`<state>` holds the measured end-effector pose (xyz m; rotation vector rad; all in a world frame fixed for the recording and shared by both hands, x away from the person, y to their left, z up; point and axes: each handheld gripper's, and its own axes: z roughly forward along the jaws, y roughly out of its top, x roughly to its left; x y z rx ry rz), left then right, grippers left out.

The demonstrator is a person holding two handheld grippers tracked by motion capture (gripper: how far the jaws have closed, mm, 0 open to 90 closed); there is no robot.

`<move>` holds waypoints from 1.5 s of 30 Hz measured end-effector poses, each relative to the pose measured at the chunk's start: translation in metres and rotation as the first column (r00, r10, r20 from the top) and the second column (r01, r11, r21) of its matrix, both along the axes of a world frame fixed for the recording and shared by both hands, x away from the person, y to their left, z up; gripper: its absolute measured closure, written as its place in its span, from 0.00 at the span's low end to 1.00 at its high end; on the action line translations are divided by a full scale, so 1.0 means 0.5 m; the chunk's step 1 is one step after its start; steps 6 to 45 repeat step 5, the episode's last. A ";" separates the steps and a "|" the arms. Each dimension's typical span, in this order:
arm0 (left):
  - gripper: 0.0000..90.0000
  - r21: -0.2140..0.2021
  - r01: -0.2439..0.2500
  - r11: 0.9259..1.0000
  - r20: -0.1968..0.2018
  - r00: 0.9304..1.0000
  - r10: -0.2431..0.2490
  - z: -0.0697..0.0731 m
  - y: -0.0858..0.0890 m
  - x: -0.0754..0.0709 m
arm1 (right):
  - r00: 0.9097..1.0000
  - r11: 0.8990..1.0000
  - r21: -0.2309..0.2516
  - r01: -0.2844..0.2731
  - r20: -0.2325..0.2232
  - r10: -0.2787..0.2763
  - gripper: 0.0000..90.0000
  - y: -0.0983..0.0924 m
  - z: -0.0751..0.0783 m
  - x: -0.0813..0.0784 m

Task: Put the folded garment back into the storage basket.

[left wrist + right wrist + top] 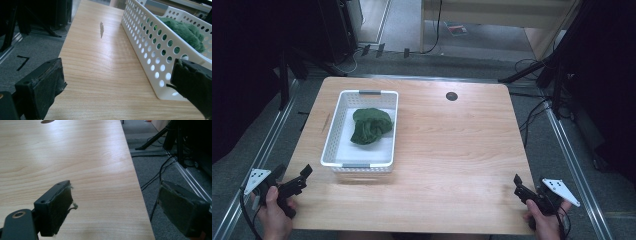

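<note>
Wooden table (452, 150) held a white basket (341, 112); the wide-apart left gripper (117, 82) could bump it, perhaps missing the green cloth (371, 126).

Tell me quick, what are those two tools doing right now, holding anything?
Left tool: open, holding nothing, beside the white basket with the green cloth.
Right tool: open, holding nothing, at the table's right edge.

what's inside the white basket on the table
A crumpled green cloth lies in the white basket, toward its far end. The near floor is bare white. Anything under the cloth is covered.
</note>
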<state>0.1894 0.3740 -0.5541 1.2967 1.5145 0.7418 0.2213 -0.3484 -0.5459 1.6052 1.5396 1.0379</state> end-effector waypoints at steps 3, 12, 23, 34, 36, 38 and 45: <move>0.00 -0.001 0.001 1.000 -0.001 1.000 -0.001 0.000 0.001 0.000 | 1.000 1.000 0.000 0.000 0.000 0.000 0.14 0.000 0.000 0.000; 0.00 0.000 0.002 1.000 -0.002 1.000 -0.002 0.000 0.001 0.000 | 1.000 1.000 0.000 0.000 -0.001 0.000 0.14 0.000 0.000 0.000; 0.00 0.000 0.002 1.000 -0.002 1.000 -0.002 0.000 0.001 0.000 | 1.000 1.000 0.000 0.000 -0.001 0.000 0.14 0.000 0.000 0.000; 0.00 0.000 0.002 1.000 -0.002 1.000 -0.002 0.000 0.001 0.000 | 1.000 1.000 0.000 0.000 -0.001 0.000 0.14 0.000 0.000 0.000; 0.00 0.000 0.002 1.000 -0.002 1.000 -0.002 0.000 0.001 0.000 | 1.000 1.000 0.000 0.000 -0.001 0.000 0.14 0.000 0.000 0.000; 0.00 0.000 0.002 1.000 -0.002 1.000 -0.002 0.000 0.001 0.000 | 1.000 1.000 0.000 0.000 -0.001 0.000 0.14 0.000 0.000 0.000; 0.00 0.000 0.002 1.000 -0.002 1.000 -0.002 0.000 0.001 0.000 | 1.000 1.000 0.000 0.000 -0.001 0.000 0.14 0.000 0.000 0.000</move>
